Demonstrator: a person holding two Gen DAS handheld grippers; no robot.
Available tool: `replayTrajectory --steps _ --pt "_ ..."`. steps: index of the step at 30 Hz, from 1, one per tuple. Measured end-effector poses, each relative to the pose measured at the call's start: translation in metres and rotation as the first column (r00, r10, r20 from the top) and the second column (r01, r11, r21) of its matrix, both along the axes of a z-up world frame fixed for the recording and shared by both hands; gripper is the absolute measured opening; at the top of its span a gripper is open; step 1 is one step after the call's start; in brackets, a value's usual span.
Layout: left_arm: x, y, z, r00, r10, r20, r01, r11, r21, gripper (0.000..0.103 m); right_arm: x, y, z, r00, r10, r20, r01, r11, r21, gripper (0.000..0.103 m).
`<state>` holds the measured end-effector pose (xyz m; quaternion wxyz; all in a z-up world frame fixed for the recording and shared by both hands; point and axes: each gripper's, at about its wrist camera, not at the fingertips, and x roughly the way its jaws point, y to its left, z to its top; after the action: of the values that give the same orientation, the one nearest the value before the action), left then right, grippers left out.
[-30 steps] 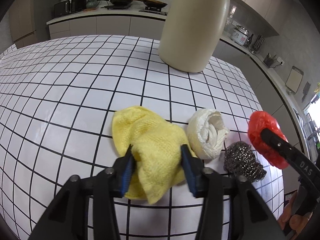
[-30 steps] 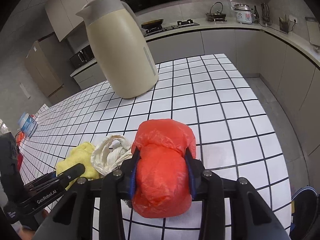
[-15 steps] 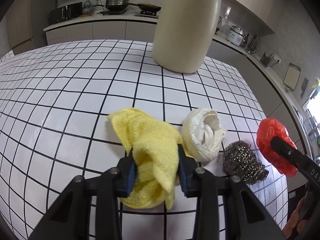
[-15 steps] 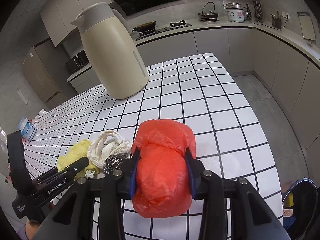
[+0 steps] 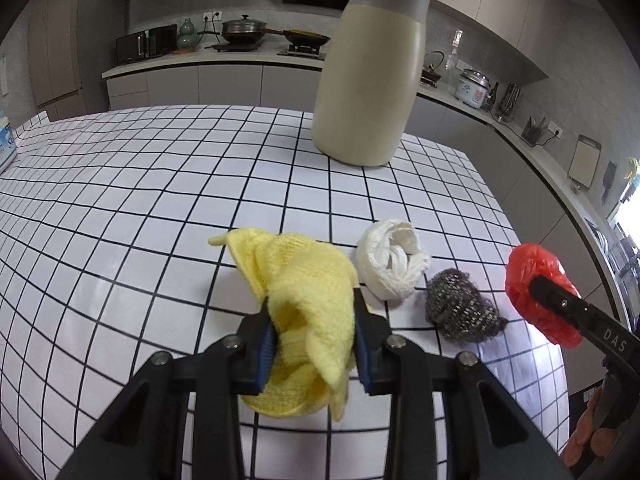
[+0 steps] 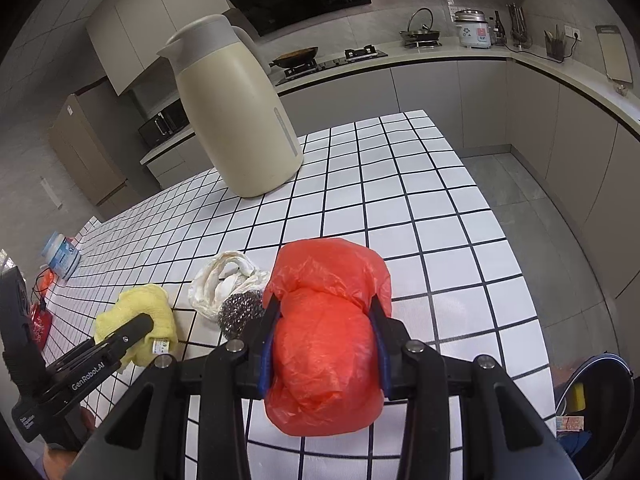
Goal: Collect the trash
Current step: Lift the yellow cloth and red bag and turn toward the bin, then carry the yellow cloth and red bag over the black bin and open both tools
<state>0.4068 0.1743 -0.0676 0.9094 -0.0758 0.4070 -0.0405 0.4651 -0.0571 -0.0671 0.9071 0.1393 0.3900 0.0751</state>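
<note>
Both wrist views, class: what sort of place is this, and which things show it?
Most likely a home kitchen: a gas hob with a wok, a rice cooker on the counter, and a microwave.

A tall cream thermal carafe with a grey lid stands upright on the white grid-patterned tabletop, toward 12 o'clock in the left wrist view. At 9 o'clock, a blue-capped container sits near the table's edge in the right wrist view. Along the back counter are a microwave, a green vase, a lidded pan on the stove, and a white rice cooker at 1 o'clock. A cutting board leans at 2 o'clock.
</note>
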Motion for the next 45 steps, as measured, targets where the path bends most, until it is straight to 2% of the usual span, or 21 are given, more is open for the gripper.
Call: replayTrajectory --steps 13,18,24,32,45 --pt "-0.055 -0.045 0.017 0.999 -0.037 0.023 0.037 0.999 -0.006 0.034 -0.062 -0.034 0.009 0.999 0.030 0.017 -0.030 0.999 0.021 0.041" --pt "-0.076 -0.086 0.020 0.996 -0.092 0.021 0.092 0.996 0.007 0.034 -0.088 -0.055 0.007 0.999 0.045 0.013 -0.045 0.998 0.035 0.041" --pt "-0.095 -0.142 0.022 0.985 -0.175 0.017 0.175 0.985 -0.002 0.034 -0.117 -0.098 0.008 1.000 0.008 0.007 -0.008 0.999 0.046 0.041" --pt "-0.116 -0.219 0.026 0.953 -0.303 0.013 0.303 0.953 -0.018 0.034 -0.158 -0.170 0.009 0.996 -0.095 -0.004 0.095 0.994 0.045 0.041" --pt "-0.131 -0.315 0.017 0.876 -0.482 -0.009 0.481 0.876 -0.032 0.034 -0.221 -0.265 -0.002 0.964 -0.265 -0.036 0.266 0.963 0.039 0.041"
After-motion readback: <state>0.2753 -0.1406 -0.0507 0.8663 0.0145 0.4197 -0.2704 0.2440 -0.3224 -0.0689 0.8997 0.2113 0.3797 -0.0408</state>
